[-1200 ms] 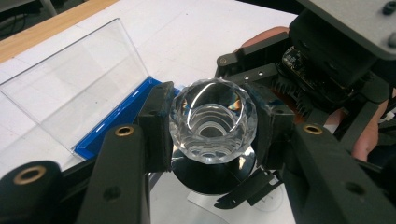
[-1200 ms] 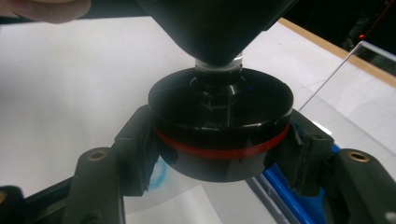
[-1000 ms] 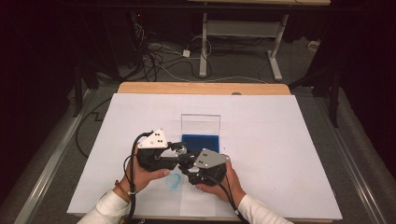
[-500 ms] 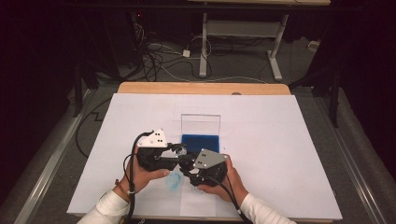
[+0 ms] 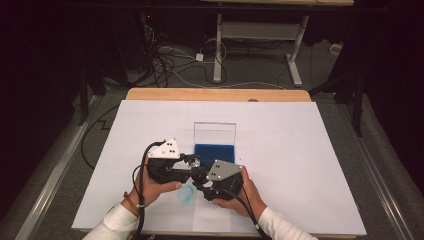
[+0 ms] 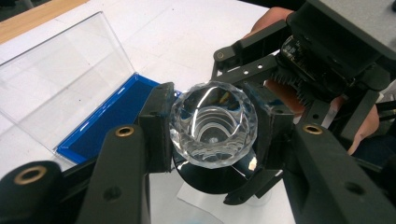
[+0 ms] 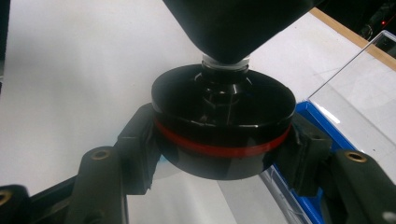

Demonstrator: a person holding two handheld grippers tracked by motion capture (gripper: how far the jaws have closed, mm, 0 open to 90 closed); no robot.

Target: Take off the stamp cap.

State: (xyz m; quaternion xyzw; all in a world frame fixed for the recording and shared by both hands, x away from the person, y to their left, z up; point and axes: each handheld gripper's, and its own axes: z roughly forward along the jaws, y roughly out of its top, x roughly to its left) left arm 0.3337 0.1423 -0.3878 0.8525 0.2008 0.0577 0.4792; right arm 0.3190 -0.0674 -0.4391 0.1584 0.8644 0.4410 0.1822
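Note:
A clear faceted crystal piece (image 6: 213, 122) sits between the jaws of my left gripper (image 6: 212, 133), which is shut on it. Under the crystal is a black round disc with a red band (image 7: 223, 140), and my right gripper (image 7: 223, 149) is shut on its rim. A short clear neck (image 7: 224, 63) joins disc and crystal. In the high view my left gripper (image 5: 191, 162) and right gripper (image 5: 201, 176) meet tip to tip just in front of the blue case (image 5: 214, 151). The right gripper's body (image 6: 336, 51) shows beyond the crystal.
The blue-lined case has its clear lid (image 5: 214, 132) standing open behind it. A small bluish clear wrapper (image 5: 186, 194) lies on the white table cover (image 5: 300, 150) between the person's hands. The wooden table edge (image 5: 215, 94) runs along the far side.

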